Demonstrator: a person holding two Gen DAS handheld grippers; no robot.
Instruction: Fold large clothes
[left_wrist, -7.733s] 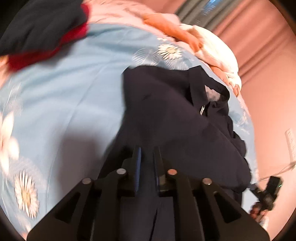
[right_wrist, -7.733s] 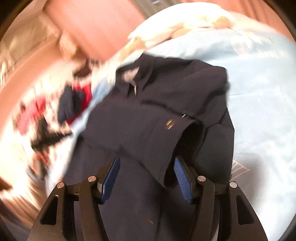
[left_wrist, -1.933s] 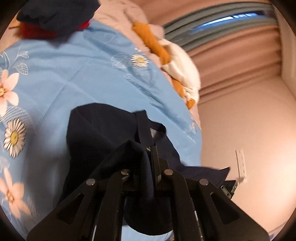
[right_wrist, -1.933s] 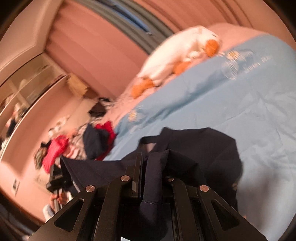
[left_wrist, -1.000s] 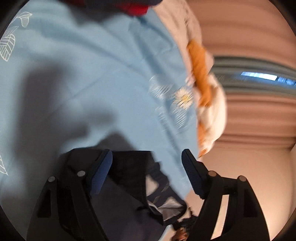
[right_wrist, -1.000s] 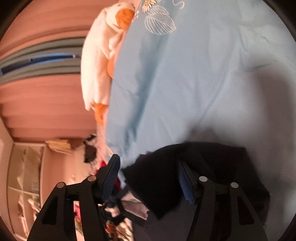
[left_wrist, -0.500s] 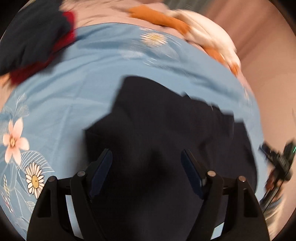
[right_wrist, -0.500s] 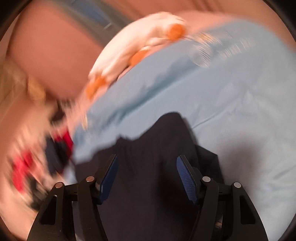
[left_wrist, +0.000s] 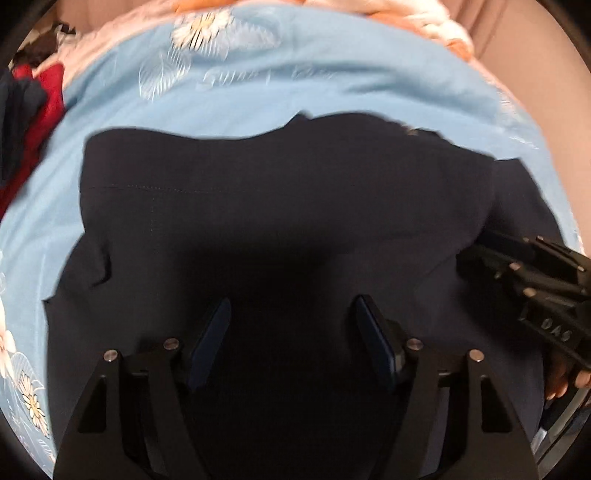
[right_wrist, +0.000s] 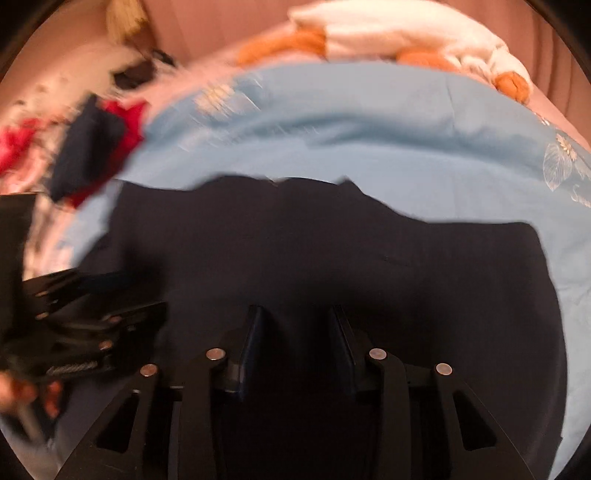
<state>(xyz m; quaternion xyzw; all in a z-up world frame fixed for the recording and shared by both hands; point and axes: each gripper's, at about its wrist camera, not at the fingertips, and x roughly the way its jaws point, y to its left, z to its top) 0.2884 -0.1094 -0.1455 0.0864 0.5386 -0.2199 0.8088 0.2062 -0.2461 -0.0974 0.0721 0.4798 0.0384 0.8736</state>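
A dark navy shirt (left_wrist: 280, 206) lies spread on the light blue floral bedsheet (left_wrist: 314, 85), back side up, and fills the lower half of both views; it also shows in the right wrist view (right_wrist: 332, 258). My left gripper (left_wrist: 291, 314) is open and empty, low over the shirt's near part. My right gripper (right_wrist: 297, 321) is open and empty over the shirt too. The right gripper shows at the right edge of the left wrist view (left_wrist: 476, 251). The left gripper shows at the left of the right wrist view (right_wrist: 122, 291), blurred.
A pile of red and navy clothes (left_wrist: 26, 110) lies at the sheet's left edge, also in the right wrist view (right_wrist: 96, 140). A white and orange quilt (right_wrist: 406, 33) is bunched at the bed's far side. Pink curtains stand behind.
Both grippers let go of the shirt about a second ago and opened. The shirt now lies spread flat on the sheet, and both grippers have come down low over it.
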